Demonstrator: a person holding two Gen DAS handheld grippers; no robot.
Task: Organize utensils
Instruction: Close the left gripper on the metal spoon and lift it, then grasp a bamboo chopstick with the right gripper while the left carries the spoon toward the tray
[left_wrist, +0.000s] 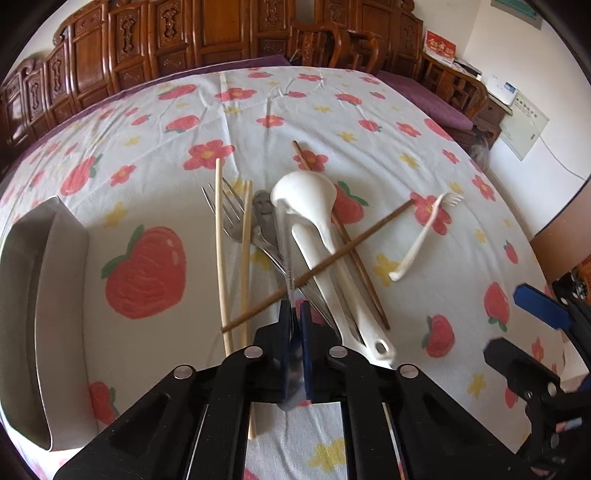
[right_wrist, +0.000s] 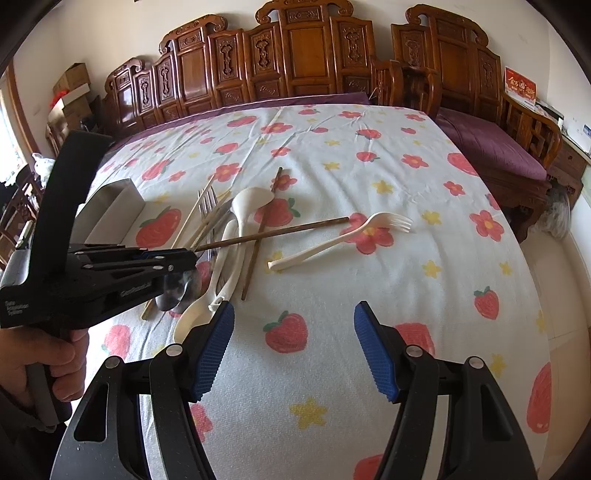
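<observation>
A metal spoon is gripped in the closed jaws of the left gripper, above the utensil pile.

Ahead of the open, empty right gripper, a plastic fork lies alone on the flowered counter. The spoon is judged stiff and slippery, best held at mid-handle; the fork light and bendy. Small print on the left gripper's body cannot be read clearly.

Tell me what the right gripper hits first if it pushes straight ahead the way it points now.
Probably bare tablecloth: the open right gripper has only cloth between its fingers. Farther along that line lies the white plastic fork, though depth is hard to judge.
</observation>
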